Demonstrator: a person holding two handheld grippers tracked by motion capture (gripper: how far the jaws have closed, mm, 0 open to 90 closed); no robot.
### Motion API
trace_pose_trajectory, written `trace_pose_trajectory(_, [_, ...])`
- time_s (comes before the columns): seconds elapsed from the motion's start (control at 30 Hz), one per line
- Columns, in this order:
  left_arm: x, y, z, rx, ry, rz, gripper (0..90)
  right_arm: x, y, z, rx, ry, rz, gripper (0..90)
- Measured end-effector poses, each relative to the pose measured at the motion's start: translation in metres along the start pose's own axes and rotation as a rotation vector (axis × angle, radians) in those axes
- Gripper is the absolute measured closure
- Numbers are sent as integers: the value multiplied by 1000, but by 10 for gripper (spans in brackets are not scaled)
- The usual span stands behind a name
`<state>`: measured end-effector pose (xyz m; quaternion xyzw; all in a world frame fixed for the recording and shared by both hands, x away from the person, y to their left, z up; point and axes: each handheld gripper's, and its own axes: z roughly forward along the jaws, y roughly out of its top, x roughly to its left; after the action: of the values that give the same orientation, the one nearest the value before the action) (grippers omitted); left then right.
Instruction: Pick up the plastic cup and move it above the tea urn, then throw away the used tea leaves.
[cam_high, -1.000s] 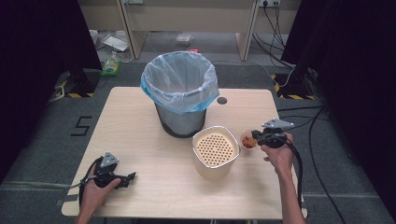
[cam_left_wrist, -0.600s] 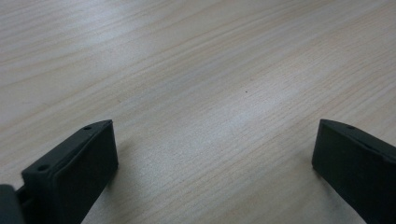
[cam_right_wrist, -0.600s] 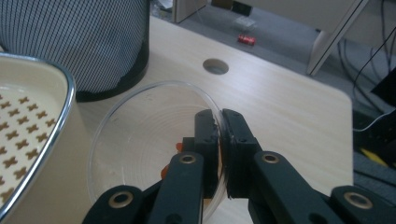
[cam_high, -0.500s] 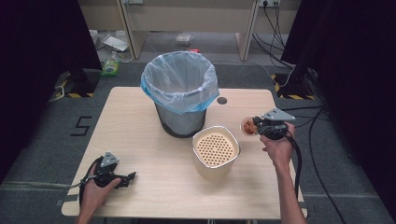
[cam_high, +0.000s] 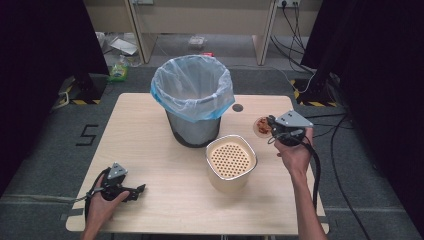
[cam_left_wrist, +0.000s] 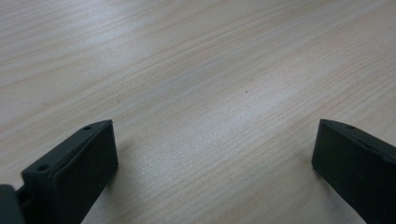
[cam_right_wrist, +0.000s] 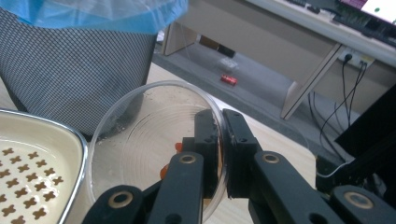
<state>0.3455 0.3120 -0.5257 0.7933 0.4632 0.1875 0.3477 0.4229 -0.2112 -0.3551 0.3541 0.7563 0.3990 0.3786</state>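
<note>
A wooden table (cam_high: 150, 150) carries a mesh bin (cam_high: 192, 100) lined with a pale blue bag (cam_high: 165, 97), standing toward the far middle. Just in front of it and to the right sits a cream pan (cam_high: 230, 162) with a metal rim and a perforated insert (cam_high: 229, 159); in the right gripper view the pan (cam_right_wrist: 37, 154) lies low at the left with the bin (cam_right_wrist: 79, 65) rising behind it. A small dark round spot (cam_high: 237, 107) marks the tabletop beside the bin. On the floor beyond the table lie scattered packets and a small red item (cam_right_wrist: 229, 80), with desk legs and cables further back.

The right gripper (cam_high: 272, 127) is held up off the table at the right side, beside the pan and apart from the bin. Its jaws are clamped on the rim of a clear plastic cup (cam_right_wrist: 154, 144), which is tipped on its side with its mouth facing the bin. Orange-brown bits (cam_high: 263, 126) sit inside the cup; their kind cannot be told. The bin's inside shows nothing but the bag.

The left gripper (cam_high: 134, 191) rests low at the near left corner of the table, well apart from everything else. Its jaws are spread wide over bare wood (cam_left_wrist: 210, 93), grasping nothing
</note>
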Motion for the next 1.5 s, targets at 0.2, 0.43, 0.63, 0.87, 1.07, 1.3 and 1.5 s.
trace_pose_trajectory(0.2, [0,0,0,0,0,0,0,6,5,0,-17,2,-18,857])
trace_pose_trajectory(0.43, [0,1,0,2,1,0,0,23,17,0,-99,-25,-112,857])
trace_pose_trajectory(0.63, [0,1,1,1,1,0,0,42,23,0,-159,-71,-255,858])
trace_pose_trajectory(0.87, [0,1,1,0,1,0,0,70,15,-3,-231,-140,-446,860])
trace_pose_trajectory(1.07, [0,1,1,0,1,1,0,82,1,1,-250,-187,-530,861])
trace_pose_trajectory(1.3, [0,1,1,0,1,0,0,86,3,-2,-289,-223,-584,862])
trace_pose_trajectory(1.5, [0,1,1,0,2,0,0,91,9,-7,-367,-272,-663,862])
